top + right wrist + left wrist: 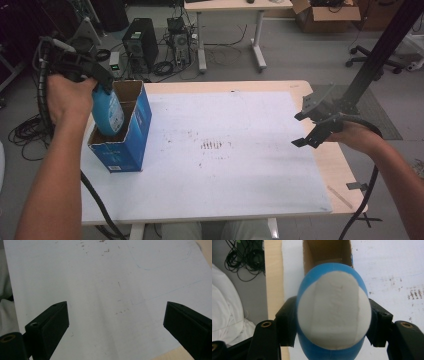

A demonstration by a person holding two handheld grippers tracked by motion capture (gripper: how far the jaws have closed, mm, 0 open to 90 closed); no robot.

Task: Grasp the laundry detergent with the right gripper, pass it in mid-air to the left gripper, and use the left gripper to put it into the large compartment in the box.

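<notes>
Risk sits with the tall blue box near the left edge of the bench: it stands upright on a narrow base, and the blue bottle that your left gripper pinches between its jaws is going in at a slant. If the bottle's body leans on the box wall as it goes down, I judge the box could tip toward the bench's left edge or slide on the white sheet. The bottle may also jam, since it looks nearly as wide as the opening. Your right gripper hovers over the right edge with jaws spread and nothing between them, well apart from the box, so nothing steadies it.

In the left gripper view you look down on the bottle's white base with a black jaw pressing each flank, and past it into the brown inside of the box; how deep the bottle sits you cannot judge there. The high view gives that: the lower part is inside, the upper part above the rim. The right gripper view shows both open jaws over the bare, scuffed sheet.
</notes>
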